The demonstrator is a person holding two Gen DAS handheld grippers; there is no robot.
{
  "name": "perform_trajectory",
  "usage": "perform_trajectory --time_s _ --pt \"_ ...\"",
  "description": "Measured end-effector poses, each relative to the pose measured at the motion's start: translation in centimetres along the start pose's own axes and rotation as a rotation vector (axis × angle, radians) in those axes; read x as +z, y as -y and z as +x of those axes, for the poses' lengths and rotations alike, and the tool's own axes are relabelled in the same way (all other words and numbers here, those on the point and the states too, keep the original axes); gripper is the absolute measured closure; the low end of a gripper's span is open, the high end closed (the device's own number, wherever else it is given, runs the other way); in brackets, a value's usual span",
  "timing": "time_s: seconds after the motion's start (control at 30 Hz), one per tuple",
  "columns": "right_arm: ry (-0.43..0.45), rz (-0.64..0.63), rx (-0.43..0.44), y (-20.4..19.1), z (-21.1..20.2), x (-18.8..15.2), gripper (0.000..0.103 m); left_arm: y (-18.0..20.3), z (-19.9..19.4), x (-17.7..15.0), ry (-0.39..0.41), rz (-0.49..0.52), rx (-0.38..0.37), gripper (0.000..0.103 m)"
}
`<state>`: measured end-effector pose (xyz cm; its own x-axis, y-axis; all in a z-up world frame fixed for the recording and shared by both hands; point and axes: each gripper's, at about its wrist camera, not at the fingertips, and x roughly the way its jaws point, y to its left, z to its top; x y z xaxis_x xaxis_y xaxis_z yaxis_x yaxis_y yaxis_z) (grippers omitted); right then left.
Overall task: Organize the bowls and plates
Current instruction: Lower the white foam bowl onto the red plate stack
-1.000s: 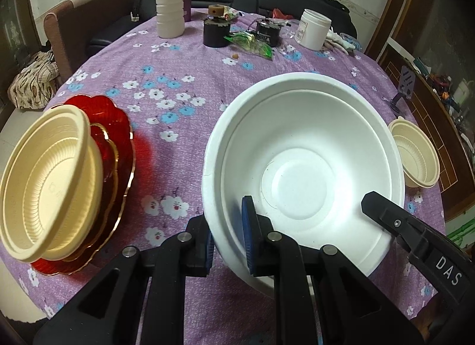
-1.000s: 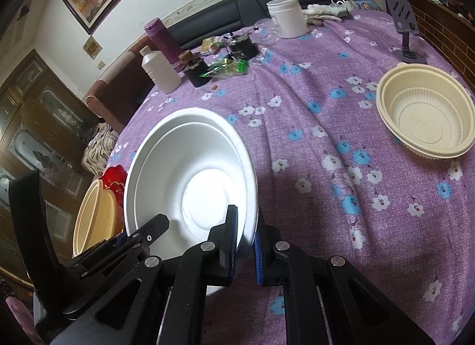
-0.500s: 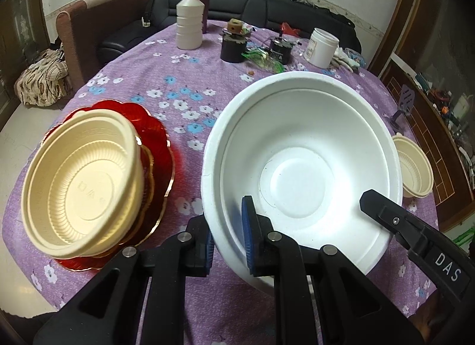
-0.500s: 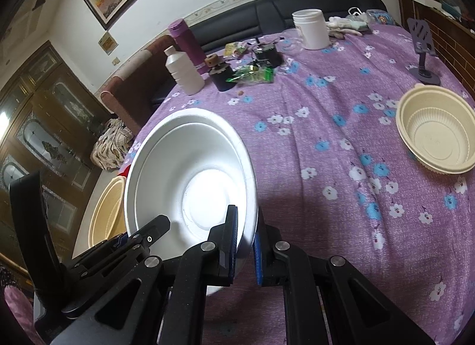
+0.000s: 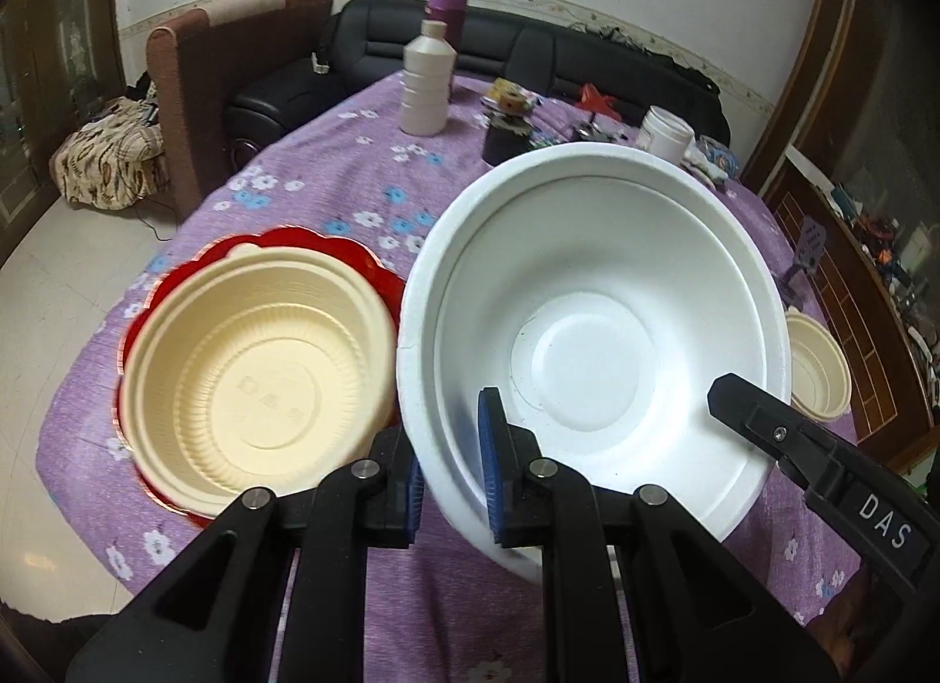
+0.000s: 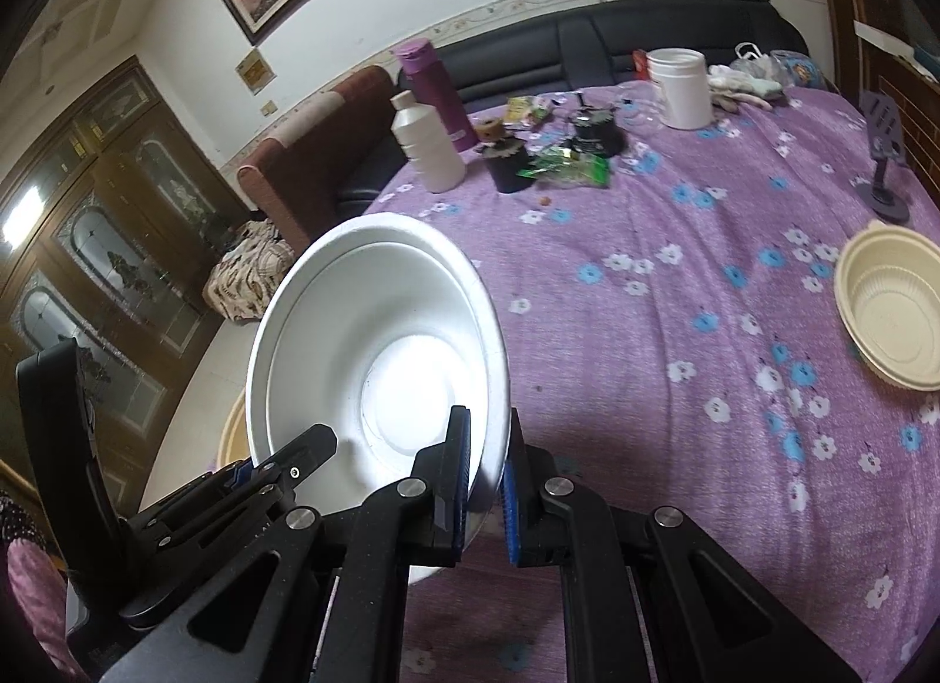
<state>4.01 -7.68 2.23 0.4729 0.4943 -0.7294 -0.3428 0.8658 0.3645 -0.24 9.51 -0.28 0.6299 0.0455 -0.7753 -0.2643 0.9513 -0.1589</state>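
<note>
Both grippers hold one large white bowl by its rim, lifted above the purple flowered table. My left gripper is shut on the bowl's near left rim. My right gripper is shut on the near right rim of the white bowl. Left of the held bowl, a cream ribbed bowl sits on a stack of red plates near the table's left edge. A second cream bowl rests at the right side of the table; in the left wrist view this cream bowl peeks out behind the white one.
At the table's far side stand a white bottle, a purple flask, a white jar, black pots and green wrappers. A phone stand is at the right edge. A sofa and armchair lie beyond.
Both grippers have risen and shifted left with the white bowl. The cream bowl on the red plates now sits closer beside it, and more of the room shows.
</note>
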Motion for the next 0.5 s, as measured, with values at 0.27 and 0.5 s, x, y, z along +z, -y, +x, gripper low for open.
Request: perform_trajectory --time_s 0.27,0.5 --pt "-0.001 -0.055 0.050 -3.5 0.5 0.5 0.094 -3.1 -1.6 0.4 0.048 -0.050 0.037 0.089" --pt "-0.016 -0.102 0.083 -6.4 1.5 1.0 0.094 -5.8 -2.4 0.5 0.077 -0.097 0.073 0.089"
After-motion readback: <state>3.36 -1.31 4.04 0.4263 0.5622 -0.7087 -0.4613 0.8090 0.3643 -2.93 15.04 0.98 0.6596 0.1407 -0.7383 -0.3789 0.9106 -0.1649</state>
